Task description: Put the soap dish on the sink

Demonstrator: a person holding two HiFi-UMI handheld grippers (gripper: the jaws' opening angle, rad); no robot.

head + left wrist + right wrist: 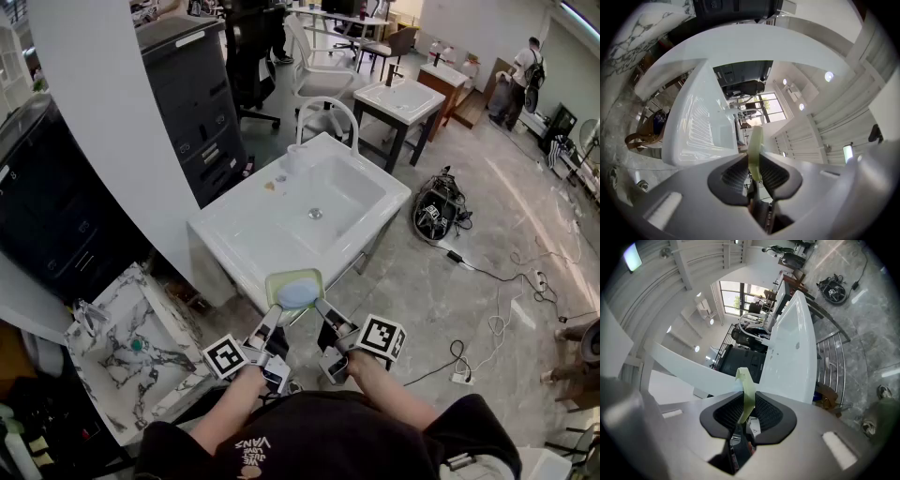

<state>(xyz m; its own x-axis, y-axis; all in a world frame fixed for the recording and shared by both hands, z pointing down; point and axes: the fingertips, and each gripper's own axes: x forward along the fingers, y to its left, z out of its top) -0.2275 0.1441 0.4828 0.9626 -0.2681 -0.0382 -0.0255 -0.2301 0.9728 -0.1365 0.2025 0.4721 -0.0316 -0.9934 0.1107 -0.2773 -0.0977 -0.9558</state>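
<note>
Soap dish (294, 289): pale green, a bluish lump (294, 295) lying in it. It is carried level at the near corner of the white sink (234, 239), overlapping the front rim. Whether it touches the rim, cannot tell.

Left gripper (273, 317): clamped on the dish's left edge, rim pinched edge-on between the pads. Right gripper (320, 309): clamped likewise on the right edge.

Step in hand, by my reading: the carry, close to the drop spot.

Next move calls for easing the dish forward onto the flat of the sink's rim and settling it level. Both grips should let go together, or it may tip off the edge.
</note>
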